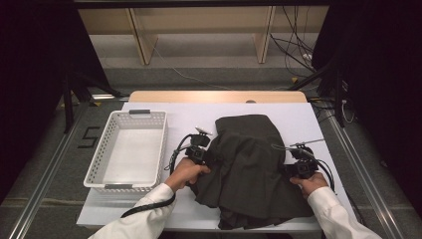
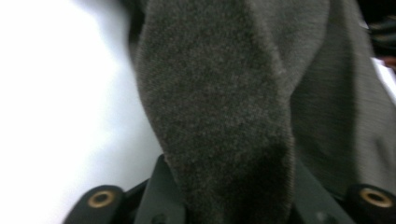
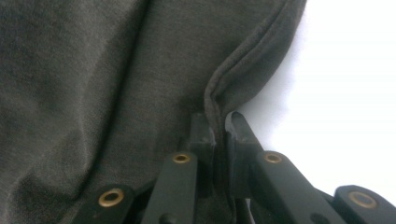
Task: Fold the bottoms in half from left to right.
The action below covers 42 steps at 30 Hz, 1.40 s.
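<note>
A dark grey garment (image 1: 249, 164) lies crumpled on the white table top (image 1: 184, 112), its near end hanging to the front edge. My left gripper (image 1: 206, 155) is at the garment's left edge, and a thick fold of the cloth (image 2: 215, 93) rises from between its jaws, which are shut on it (image 2: 229, 182). On the right edge, my right gripper (image 1: 287, 169) pinches the stitched hem (image 3: 243, 79) between its closed fingertips (image 3: 219, 123). A hand in a white sleeve holds each gripper.
A white perforated basket (image 1: 161, 144) stands empty on the table's left side, close to my left gripper. Wooden frames and loose cables lie on the floor beyond the far edge. Bare white table shows behind the garment and to its right (image 1: 308, 124).
</note>
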Tool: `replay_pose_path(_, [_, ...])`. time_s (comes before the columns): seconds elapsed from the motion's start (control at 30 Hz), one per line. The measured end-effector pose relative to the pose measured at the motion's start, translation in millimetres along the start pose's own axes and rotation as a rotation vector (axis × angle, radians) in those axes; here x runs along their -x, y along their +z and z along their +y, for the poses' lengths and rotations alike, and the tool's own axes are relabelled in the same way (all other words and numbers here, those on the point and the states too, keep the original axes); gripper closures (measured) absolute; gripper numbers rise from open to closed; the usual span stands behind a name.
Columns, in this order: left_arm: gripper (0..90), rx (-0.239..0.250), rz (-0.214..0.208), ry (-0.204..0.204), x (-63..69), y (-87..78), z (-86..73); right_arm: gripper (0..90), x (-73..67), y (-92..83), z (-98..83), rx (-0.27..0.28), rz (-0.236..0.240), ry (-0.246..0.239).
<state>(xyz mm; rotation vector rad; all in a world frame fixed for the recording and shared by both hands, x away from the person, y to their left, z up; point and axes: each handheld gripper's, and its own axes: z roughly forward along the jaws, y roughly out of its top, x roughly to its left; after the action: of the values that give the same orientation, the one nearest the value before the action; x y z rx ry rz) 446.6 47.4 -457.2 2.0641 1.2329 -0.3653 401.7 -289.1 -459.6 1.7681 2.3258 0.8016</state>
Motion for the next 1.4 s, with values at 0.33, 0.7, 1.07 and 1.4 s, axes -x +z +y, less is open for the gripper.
replay_pose_path(0.33, [46.1, -0.071, 0.026, 0.1, 30.4, -24.9, -34.7, 78.3, 11.8, -17.5, -12.0, 0.009, -0.051, -0.019])
replay_pose_path(0.7, [73.2, 0.066, 0.06, 0.126, 39.9, -52.2, -54.3, 71.0, 11.9, -20.5, -12.9, 0.015, -0.06, -0.033])
replay_pose_path(1.07, [79.0, -0.044, -0.008, 0.126, 59.0, 26.7, -68.5, 70.8, 5.9, -13.6, -13.4, -0.013, -0.081, -0.063])
replay_pose_path(1.4, [43.1, 0.071, -0.026, 0.173, 67.7, -40.8, -55.0, 66.5, 7.7, -14.7, -14.4, -0.009, -0.083, -0.067])
